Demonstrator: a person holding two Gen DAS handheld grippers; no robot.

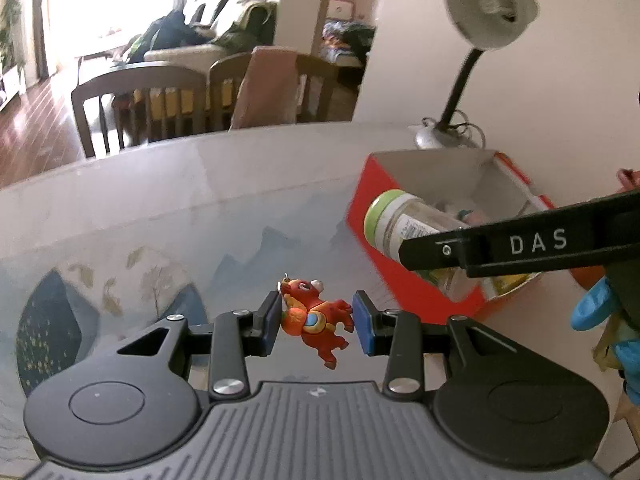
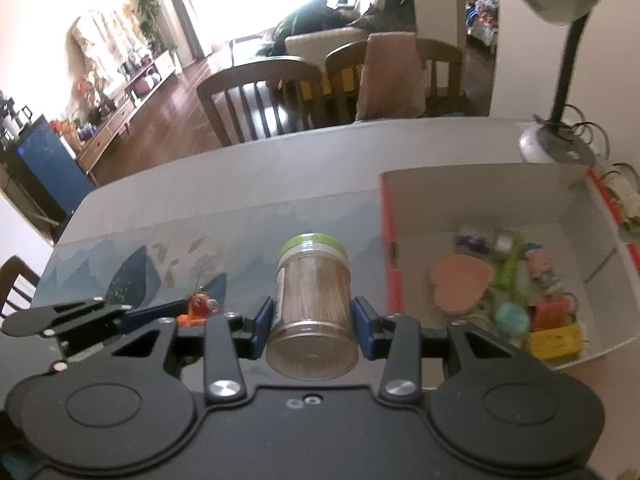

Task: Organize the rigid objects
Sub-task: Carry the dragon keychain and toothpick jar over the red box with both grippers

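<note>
Painted table [image 1: 160,240], left jaws [image 1: 316,322] gripping red figurine [image 1: 318,320], right jaws [image 2: 312,318] gripping jar [image 2: 312,296]

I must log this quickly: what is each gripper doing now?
Left gripper: closed on the red toy figure.
Right gripper: closed on the toothpick jar.

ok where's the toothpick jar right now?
The toothpick jar is clamped in the right gripper, lid forward, above the table and just left of the red box.
</note>
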